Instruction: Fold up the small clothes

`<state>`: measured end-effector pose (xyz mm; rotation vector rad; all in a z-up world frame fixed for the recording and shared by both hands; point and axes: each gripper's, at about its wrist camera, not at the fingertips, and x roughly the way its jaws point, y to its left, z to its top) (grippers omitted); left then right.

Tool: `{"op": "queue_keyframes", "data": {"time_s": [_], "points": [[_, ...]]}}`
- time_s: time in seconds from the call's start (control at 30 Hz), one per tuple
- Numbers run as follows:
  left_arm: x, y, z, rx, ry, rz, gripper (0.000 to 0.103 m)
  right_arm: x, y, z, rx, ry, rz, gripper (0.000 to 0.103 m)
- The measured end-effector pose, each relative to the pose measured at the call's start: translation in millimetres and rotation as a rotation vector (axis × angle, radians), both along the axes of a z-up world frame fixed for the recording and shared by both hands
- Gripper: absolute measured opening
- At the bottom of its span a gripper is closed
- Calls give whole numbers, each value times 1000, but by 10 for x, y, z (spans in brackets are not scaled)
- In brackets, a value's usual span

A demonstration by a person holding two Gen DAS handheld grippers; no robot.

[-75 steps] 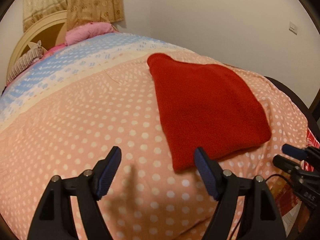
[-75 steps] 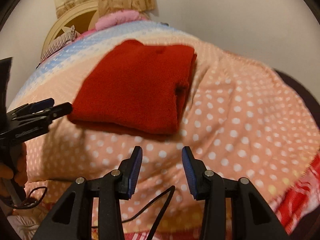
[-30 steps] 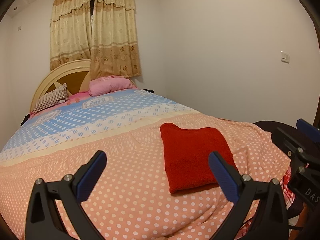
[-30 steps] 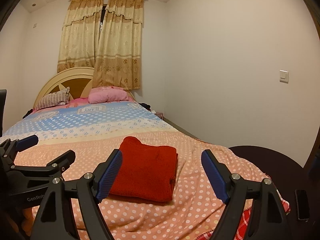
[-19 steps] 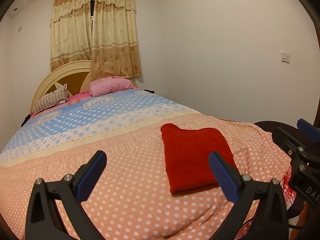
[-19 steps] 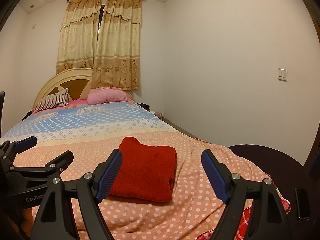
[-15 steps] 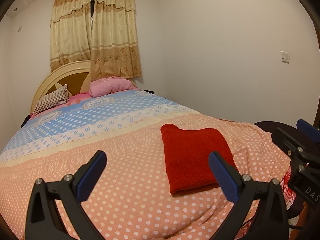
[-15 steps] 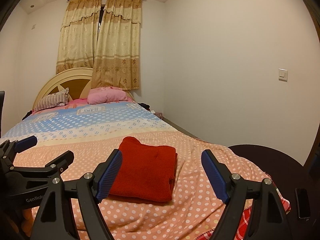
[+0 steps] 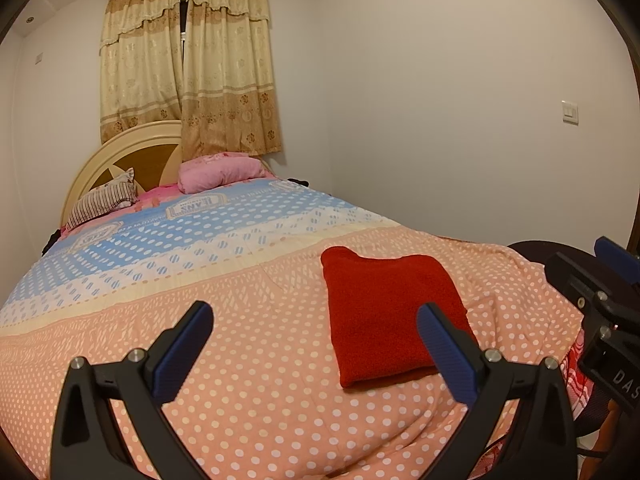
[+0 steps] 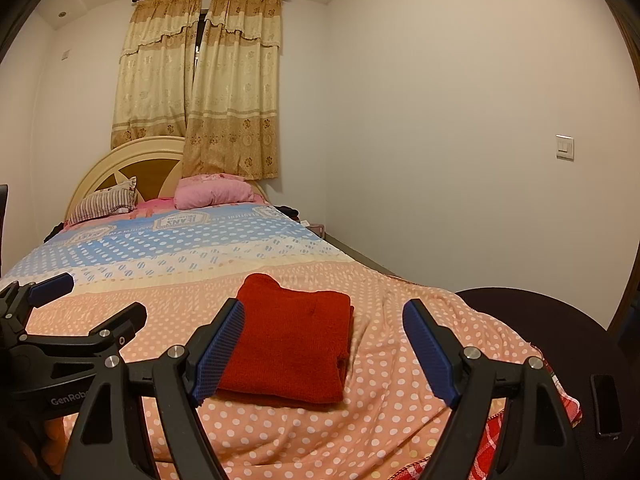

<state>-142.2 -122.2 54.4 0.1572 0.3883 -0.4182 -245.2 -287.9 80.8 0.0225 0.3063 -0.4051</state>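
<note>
Garment: red knit [image 9: 390,312] folded into a flat rectangle, lying on the peach dotted part of the quilt [image 9: 248,364], near the foot of the bed and toward the wall side.
Garment vs left gripper: left gripper [image 9: 316,350] hangs short of the bed's foot edge; the knit lies ahead of it and off to its right, its near corner hidden behind the right pad [image 9: 448,354]. Not touched.
Garment vs right gripper: right gripper [image 10: 322,354] is also held back from the bed; seen from here the knit [image 10: 292,344] shows between its two pads, nearer the left pad [image 10: 218,350], but lies beyond them on the quilt [image 10: 400,364].
Long axis: runs from foot toward headboard [image 10: 132,160], slightly angled; the stacked fold edges show along the wall-facing side, and one rounded corner bulges at the far end.
Left gripper state: jaws spread wide, nothing in them.
Right gripper state: jaws spread wide, nothing in them.
Pillows: pink one [image 9: 218,170] and striped one [image 9: 104,200] at the headboard, well apart from the knit.
</note>
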Motion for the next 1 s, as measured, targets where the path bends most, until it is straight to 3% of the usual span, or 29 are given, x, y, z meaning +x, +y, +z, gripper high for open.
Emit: {"op": "queue_keyframes", "data": {"time_s": [1.0], "points": [[-6, 71, 7, 0, 9, -3, 103, 12, -26, -1, -4, 9, -13, 82]]}}
